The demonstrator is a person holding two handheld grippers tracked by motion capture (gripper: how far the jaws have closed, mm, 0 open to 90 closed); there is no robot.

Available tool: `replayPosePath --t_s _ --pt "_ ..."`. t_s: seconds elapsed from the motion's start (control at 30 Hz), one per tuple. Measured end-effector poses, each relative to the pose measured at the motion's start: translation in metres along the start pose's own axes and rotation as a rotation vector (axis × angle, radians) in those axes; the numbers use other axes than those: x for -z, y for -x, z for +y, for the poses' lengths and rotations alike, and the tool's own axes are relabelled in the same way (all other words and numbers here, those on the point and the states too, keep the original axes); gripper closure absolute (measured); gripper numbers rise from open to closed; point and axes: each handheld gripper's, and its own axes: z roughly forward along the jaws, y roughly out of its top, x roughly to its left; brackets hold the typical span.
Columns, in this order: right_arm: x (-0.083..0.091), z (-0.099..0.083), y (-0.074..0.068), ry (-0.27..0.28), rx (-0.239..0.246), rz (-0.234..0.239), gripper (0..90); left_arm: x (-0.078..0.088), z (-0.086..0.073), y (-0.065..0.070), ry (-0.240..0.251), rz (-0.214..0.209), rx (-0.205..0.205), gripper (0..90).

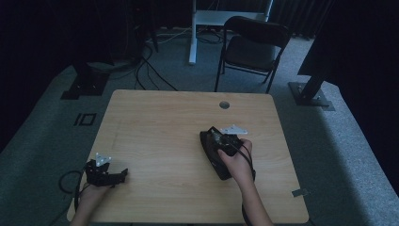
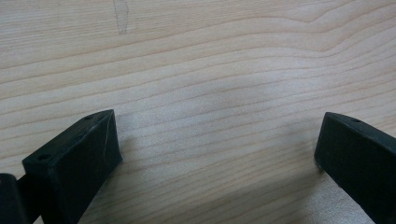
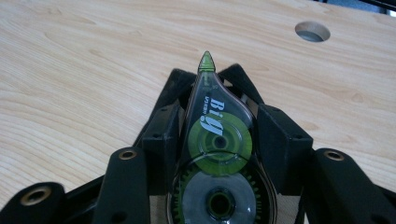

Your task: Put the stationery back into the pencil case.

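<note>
Firmly, black jaws pinch a teardrop-shaped clear-plastic correction-tape dispenser (image 3: 217,154).

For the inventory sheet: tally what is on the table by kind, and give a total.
Grippers: 2, left gripper and right gripper
Correction tape dispensers: 1, correction tape dispenser, clear with green wheels, held in the right gripper
Total: 3

1. One wooden table (image 1: 155,141), with one round cable hole (image 1: 224,104) in its top.
2. Two hand-held grippers: the left gripper (image 1: 123,173) and the right gripper (image 1: 211,133).
3. One correction tape dispenser (image 3: 217,154).
4. One folding chair (image 1: 254,44) behind the table.
</note>
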Motion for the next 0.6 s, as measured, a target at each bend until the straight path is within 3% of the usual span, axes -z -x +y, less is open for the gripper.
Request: replayPosePath --t_s 0.23,0.3,0.6 --pt "-0.007 -0.005 -0.003 -0.034 -0.007 -0.004 50.3 0.000 0.000 0.000 -0.001 0.000 -0.001 0.2" --pt "-0.012 -0.007 -0.006 -0.055 -0.038 0.011 50.3 0.000 0.000 0.000 -0.001 0.000 -0.002 0.3" --pt "-0.025 -0.010 -0.005 -0.120 -0.054 -0.042 50.3 0.000 0.000 0.000 -0.001 0.000 -0.002 0.2"
